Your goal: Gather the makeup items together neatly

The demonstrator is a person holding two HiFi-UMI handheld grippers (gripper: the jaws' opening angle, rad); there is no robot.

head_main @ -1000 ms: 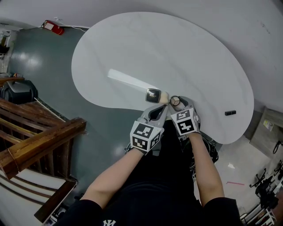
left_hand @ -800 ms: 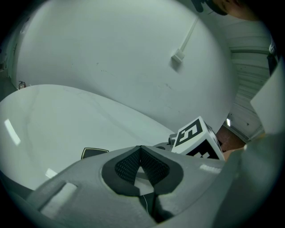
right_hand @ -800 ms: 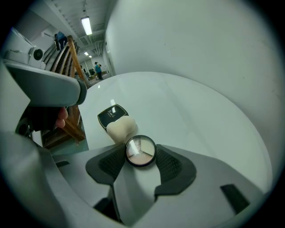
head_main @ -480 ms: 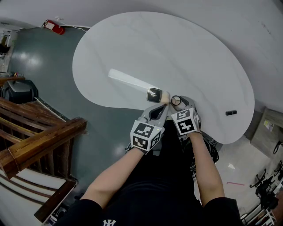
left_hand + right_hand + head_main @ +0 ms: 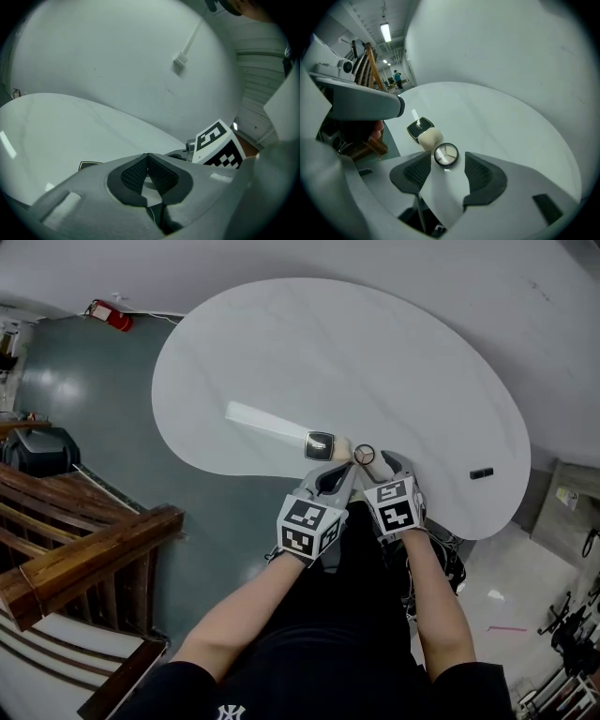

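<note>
Three makeup items lie in a row near the front edge of the white table (image 5: 375, 352): a black square compact (image 5: 320, 444), a beige sponge (image 5: 343, 450) touching it, and a small round mirrored compact (image 5: 365, 455). My right gripper (image 5: 380, 466) stands open just behind the round compact (image 5: 446, 155), which sits at the fingertips with neither pad pressing on it. The sponge (image 5: 430, 137) and the black compact (image 5: 419, 127) lie just beyond. My left gripper (image 5: 343, 471) is shut and empty, just short of the sponge; its own view shows only a corner of the black compact (image 5: 89, 165).
A small black item (image 5: 482, 472) lies alone at the table's right end. Wooden railings (image 5: 84, 549) stand on the left over a dark floor, with a red object (image 5: 111, 315) at the far left. The items lie close to the table's front edge.
My right gripper has lifted and drawn back a little, so the round compact now sits at its fingertips rather than between the fingers. The left gripper has stayed put.
</note>
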